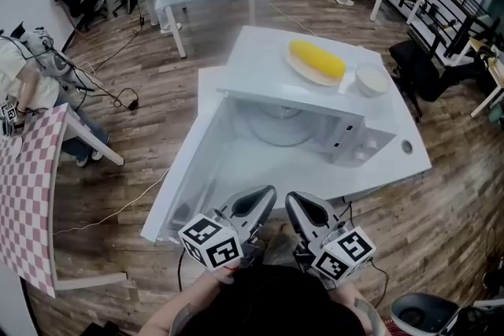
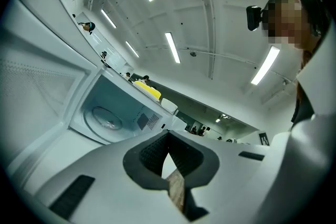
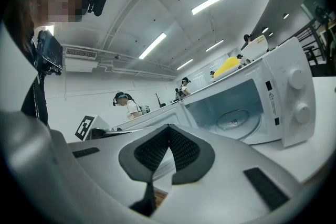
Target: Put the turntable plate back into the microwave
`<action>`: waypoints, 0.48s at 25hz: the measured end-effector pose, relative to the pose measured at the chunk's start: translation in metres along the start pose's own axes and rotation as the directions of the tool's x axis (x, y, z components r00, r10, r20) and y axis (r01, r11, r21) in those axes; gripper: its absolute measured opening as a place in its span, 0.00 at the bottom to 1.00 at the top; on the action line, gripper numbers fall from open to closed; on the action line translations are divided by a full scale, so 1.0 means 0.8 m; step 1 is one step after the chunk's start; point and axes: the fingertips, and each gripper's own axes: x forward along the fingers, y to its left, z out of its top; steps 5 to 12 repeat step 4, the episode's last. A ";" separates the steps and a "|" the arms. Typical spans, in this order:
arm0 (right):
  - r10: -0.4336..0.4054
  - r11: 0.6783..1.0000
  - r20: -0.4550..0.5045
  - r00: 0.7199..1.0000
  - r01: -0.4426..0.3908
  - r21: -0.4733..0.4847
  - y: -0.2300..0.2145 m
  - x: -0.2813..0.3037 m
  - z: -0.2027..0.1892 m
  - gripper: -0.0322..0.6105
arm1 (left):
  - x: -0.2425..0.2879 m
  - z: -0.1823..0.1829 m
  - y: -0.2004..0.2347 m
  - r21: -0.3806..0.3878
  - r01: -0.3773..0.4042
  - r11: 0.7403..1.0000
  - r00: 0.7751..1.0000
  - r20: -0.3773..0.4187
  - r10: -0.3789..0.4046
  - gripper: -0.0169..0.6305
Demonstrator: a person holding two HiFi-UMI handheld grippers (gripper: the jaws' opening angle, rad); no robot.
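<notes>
- The turntable plate lies inside the open microwave, at 12 o'clock from both grippers.
- Left gripper: jaws pressed together, holding nothing.
- Right gripper: jaws pressed together, holding nothing.

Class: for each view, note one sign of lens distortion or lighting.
Head view: the table edges curve, and the light is even. Left gripper view: dark round corners, and the ceiling strip lights burn white. Right gripper view: the same dark corners, and the microwave leans and bulges.
</notes>
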 end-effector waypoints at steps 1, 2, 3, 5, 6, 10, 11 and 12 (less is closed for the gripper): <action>-0.003 1.000 -0.001 1.000 0.003 0.001 0.001 -0.001 -0.001 0.08 | -0.002 -0.001 0.001 -0.003 -0.004 1.000 1.000 0.001 0.004 0.05; -0.006 1.000 -0.003 1.000 0.006 0.001 0.002 -0.002 -0.003 0.08 | -0.003 -0.003 0.002 -0.006 -0.009 1.000 1.000 0.001 0.009 0.05; -0.009 1.000 -0.005 1.000 0.009 0.002 0.002 -0.003 -0.004 0.08 | -0.005 -0.004 0.002 -0.009 -0.014 1.000 1.000 0.001 0.014 0.05; -0.012 1.000 -0.006 1.000 0.012 0.003 0.003 -0.004 -0.006 0.08 | -0.007 -0.006 0.003 -0.011 -0.020 1.000 1.000 0.001 0.020 0.05; -0.012 1.000 -0.006 1.000 0.012 0.003 0.003 -0.004 -0.006 0.08 | -0.007 -0.006 0.003 -0.011 -0.020 1.000 1.000 0.001 0.020 0.05; -0.012 1.000 -0.006 1.000 0.012 0.003 0.003 -0.004 -0.006 0.08 | -0.007 -0.006 0.003 -0.011 -0.020 1.000 1.000 0.001 0.020 0.05; -0.012 1.000 -0.006 1.000 0.012 0.003 0.003 -0.004 -0.006 0.08 | -0.007 -0.006 0.003 -0.011 -0.020 1.000 1.000 0.001 0.020 0.05; -0.012 1.000 -0.006 1.000 0.012 0.003 0.003 -0.004 -0.006 0.08 | -0.007 -0.006 0.003 -0.011 -0.020 1.000 1.000 0.001 0.020 0.05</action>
